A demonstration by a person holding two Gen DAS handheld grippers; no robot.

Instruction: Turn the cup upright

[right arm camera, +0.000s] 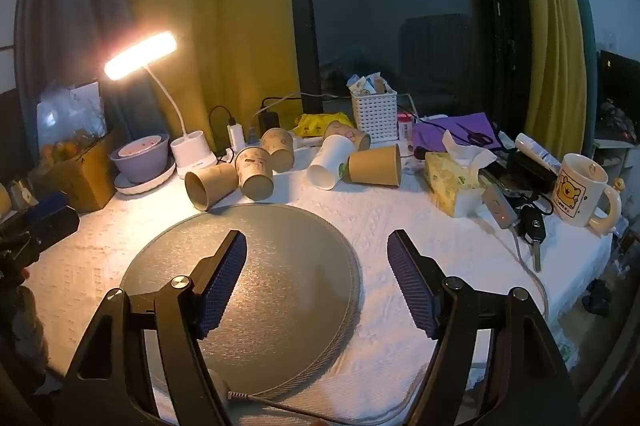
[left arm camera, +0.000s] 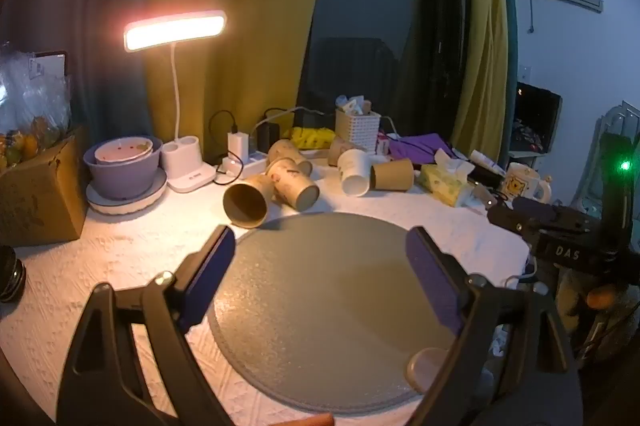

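Several paper cups lie on their sides at the back of the white tablecloth. A plain brown cup (left arm camera: 245, 202) (right arm camera: 209, 185) lies nearest the round grey mat (left arm camera: 328, 266) (right arm camera: 256, 266), mouth toward me. Printed cups (left arm camera: 294, 184) (right arm camera: 254, 173) lie beside it. A white cup (left arm camera: 353, 170) (right arm camera: 331, 161) and another brown cup (left arm camera: 392, 174) (right arm camera: 376, 165) lie to the right. My left gripper (left arm camera: 320, 250) is open and empty above the mat. My right gripper (right arm camera: 316, 254) is open and empty over the mat's right edge.
A lit desk lamp (left arm camera: 176, 29) (right arm camera: 140, 55), stacked bowls (left arm camera: 124, 165) (right arm camera: 140, 157), a cardboard box (left arm camera: 40, 193), a white basket (right arm camera: 374, 113), a tissue box (right arm camera: 452, 181), a mug (right arm camera: 580, 189) and keys (right arm camera: 532, 226) ring the table.
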